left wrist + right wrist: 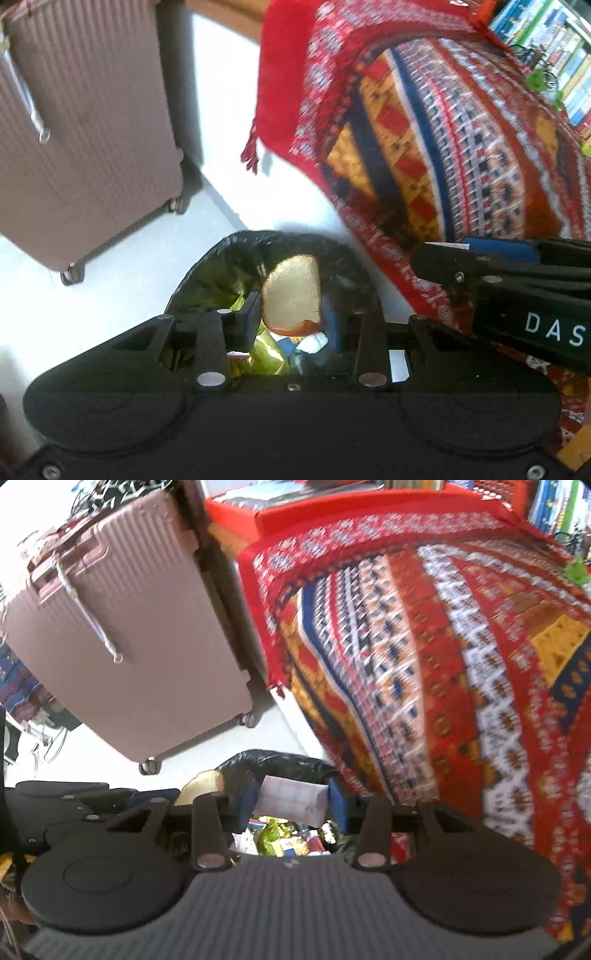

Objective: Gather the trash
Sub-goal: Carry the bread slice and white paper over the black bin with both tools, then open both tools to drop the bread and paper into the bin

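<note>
My left gripper (291,315) is shut on a tan, crusted bread slice (291,291), held upright over the mouth of a black trash bag (218,262) on the floor. My right gripper (291,803) has its blue pads (338,801) shut on a pale pink checked paper packet (291,795), above the same trash bag (258,757). Colourful wrappers (280,838) lie inside the bag. The right gripper (439,258) shows at the right edge of the left wrist view. In the right wrist view the left gripper's body (74,805) and the bread slice (203,781) appear at left.
A pink ribbed suitcase (129,627) on wheels stands on the white floor (110,295) left of the bag. A red patterned blanket (424,664) hangs over furniture close on the right, reaching down to the bag's rim. Books (546,44) line a shelf behind.
</note>
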The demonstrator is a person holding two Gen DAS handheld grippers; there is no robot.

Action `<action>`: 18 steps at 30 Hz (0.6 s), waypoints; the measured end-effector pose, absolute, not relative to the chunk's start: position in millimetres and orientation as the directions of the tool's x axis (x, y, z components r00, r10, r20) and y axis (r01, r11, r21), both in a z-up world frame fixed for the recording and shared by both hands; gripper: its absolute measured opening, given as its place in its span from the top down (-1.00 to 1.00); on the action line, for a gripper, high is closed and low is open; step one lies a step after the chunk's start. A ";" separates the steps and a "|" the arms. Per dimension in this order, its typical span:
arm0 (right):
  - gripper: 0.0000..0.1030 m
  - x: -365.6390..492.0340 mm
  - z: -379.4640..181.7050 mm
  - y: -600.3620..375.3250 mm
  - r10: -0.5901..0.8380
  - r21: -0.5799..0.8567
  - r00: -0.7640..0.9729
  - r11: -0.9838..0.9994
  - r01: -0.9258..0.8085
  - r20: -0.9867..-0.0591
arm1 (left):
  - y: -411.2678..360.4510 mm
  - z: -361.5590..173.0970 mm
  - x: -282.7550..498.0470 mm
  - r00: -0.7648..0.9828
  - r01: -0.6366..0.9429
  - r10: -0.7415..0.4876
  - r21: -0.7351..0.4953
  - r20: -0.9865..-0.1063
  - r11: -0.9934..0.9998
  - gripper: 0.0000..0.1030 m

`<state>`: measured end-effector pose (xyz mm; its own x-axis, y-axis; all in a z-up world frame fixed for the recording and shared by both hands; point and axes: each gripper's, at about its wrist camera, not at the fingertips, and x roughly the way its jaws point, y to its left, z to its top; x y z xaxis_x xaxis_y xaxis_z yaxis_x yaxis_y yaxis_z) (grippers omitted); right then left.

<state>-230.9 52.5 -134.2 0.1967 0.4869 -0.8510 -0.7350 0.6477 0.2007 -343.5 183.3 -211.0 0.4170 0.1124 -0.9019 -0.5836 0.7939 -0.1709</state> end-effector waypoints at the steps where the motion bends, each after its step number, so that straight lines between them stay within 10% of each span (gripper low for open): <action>1: 0.08 -233.0 -139.3 54.1 0.487 0.206 0.189 0.645 -0.736 -0.852 | 185.2 -217.7 -345.6 0.418 -0.591 0.109 -0.179 -0.902 0.787 0.35; 18: 0.06 -248.2 -213.1 66.1 0.457 0.225 0.108 0.614 -0.757 -0.883 | 199.7 -299.3 -358.5 0.281 -0.651 0.068 -0.138 -0.957 0.746 0.35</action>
<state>-248.2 66.1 -213.1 0.1082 0.4567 -0.8830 -0.7569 0.6137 0.2247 -358.5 199.7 -299.3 0.2807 0.0677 -0.9574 -0.6509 0.7465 -0.1381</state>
